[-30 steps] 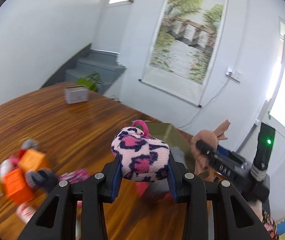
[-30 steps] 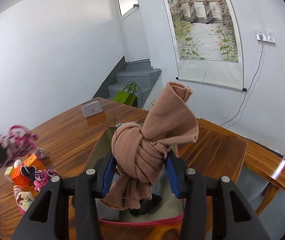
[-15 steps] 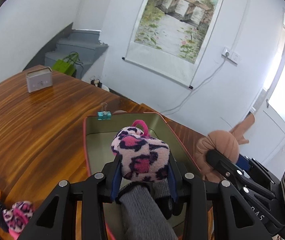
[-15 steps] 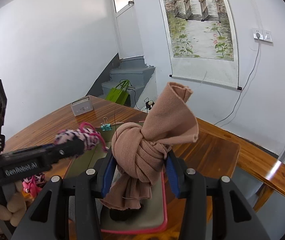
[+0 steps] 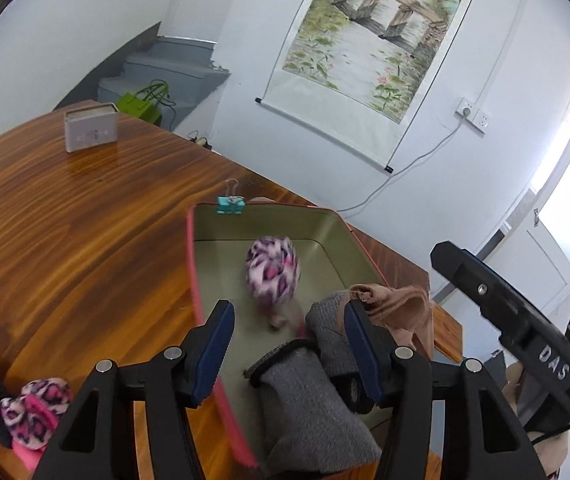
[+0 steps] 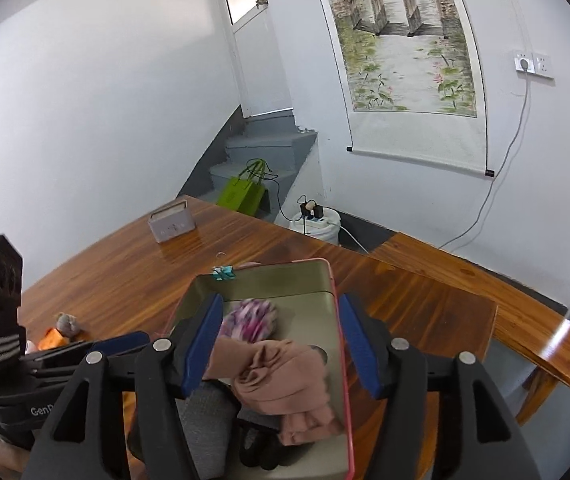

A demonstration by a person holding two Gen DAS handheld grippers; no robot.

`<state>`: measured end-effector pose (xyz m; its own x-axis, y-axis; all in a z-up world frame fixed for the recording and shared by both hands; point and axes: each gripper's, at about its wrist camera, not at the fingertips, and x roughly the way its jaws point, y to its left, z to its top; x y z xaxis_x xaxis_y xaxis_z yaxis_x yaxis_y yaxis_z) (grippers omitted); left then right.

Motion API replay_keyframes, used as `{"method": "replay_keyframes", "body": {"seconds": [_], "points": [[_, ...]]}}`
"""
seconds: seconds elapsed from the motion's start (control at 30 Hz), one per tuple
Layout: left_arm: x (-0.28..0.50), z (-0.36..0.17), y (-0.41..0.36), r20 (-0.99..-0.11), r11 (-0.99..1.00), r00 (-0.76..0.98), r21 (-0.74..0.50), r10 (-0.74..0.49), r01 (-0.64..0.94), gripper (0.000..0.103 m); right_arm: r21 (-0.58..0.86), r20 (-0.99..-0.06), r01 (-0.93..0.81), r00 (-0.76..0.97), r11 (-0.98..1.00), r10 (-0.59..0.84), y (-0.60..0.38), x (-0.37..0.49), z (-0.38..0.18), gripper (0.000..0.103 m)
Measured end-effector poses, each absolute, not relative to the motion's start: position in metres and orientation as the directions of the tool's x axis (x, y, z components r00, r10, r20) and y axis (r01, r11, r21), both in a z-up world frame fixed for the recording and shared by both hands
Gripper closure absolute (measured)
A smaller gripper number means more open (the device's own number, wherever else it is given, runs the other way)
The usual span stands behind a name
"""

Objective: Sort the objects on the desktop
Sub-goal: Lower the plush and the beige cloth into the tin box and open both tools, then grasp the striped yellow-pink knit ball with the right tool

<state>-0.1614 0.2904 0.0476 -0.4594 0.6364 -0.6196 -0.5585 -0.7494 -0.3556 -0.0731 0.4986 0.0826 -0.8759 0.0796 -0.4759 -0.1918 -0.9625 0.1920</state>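
Both tongs hang spread and released above the pink-rimmed tray [image 5: 193, 264], nothing between their blue pads. From the left wrist view, the left tongs [image 5: 289, 344] frame the tray's inside, where a leopard-print plush ball [image 5: 272, 270] in pink and purple shows blurred near the middle of the green floor; whether it rests on the floor or sits just above it cannot be told through the smear. Nearer the camera lies a grey sock bundle [image 5: 313, 404], and beside it, against the tray's right wall, a tan knotted cloth [image 5: 401, 308]. A teal binder clip [image 5: 230, 204] grips the tray's far rim. On the wooden tabletop [image 5: 85, 216] to the left of the tray sit a second leopard-print plush [image 5: 35, 404] on something pink, an orange block at the frame's edge, and farther back a small grey box [image 5: 91, 128]. From the right wrist view, the right tongs [image 6: 281, 344] stand over the same tray [image 6: 339, 320], with the tan cloth [image 6: 285, 380] heaped below them on top of the grey bundle, and the plush ball [image 6: 251, 320] just beyond it. The left tool's black body crosses the lower left of that view. A landscape scroll [image 6: 405, 40] hangs on the white wall behind, and a green bag [image 6: 243, 194] sits by the stairs.
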Motion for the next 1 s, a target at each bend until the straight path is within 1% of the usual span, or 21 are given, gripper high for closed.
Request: {"method": "replay_keyframes", "body": {"seconds": [0.23,0.4,0.57,0.7,1.0], "points": [[-0.142,0.053,0.26,-0.612,-0.785,-0.516,-0.321,0.599,-0.53,0.044,0.215,-0.478,-0.162,-0.878,-0.963,0.041,0.483,-0.06,0.075,0.038],[-0.127,0.058,0.224,-0.604,-0.816,-0.561,-0.312,0.566,-0.487,0.044,0.242,-0.466,-0.134,-0.885,-0.961,0.006,0.471,-0.051,0.075,0.035],[-0.109,0.06,0.171,-0.595,-0.86,-0.623,-0.307,0.508,-0.408,0.044,0.262,-0.455,-0.09,-0.89,-0.961,-0.041,0.45,-0.043,0.076,0.035],[-0.096,0.053,0.12,-0.605,-0.903,-0.67,-0.293,0.43,-0.315,0.044,0.269,-0.449,-0.033,-0.889,-0.962,-0.095,0.425,-0.038,0.074,0.032],[-0.083,0.029,0.044,-0.644,-0.939,-0.692,-0.305,0.327,-0.16,0.044,0.267,-0.495,0.126,-0.832,-0.955,-0.249,0.346,-0.033,0.055,0.031]]}}
